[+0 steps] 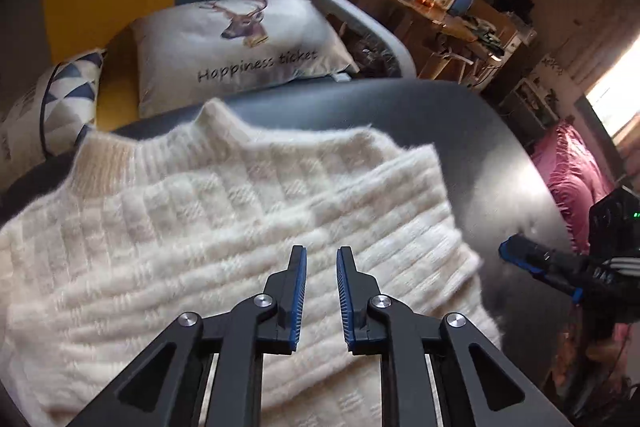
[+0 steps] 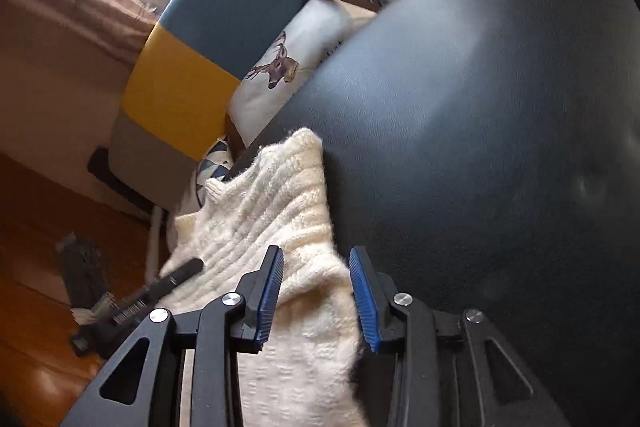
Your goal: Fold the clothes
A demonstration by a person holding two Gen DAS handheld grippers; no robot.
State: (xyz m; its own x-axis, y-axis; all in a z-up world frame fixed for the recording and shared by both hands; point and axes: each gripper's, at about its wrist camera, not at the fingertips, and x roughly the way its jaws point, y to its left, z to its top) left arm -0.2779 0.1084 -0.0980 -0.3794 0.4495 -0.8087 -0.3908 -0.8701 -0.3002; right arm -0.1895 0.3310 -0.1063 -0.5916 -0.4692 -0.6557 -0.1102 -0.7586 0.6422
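Left wrist view: left gripper hovers spread above the cream sweater; right gripper, spread, straddles its right edge, likely before pinching and folding leftward.

The dark cushion lies bare to the right of the white sweater — open room there. Behind it the deer pillow and triangle-patterned pillow block the way; the right gripper hovers at the sweater's right edge.

Sweater fuzzy ribbed knit; table smooth, matt, dark.
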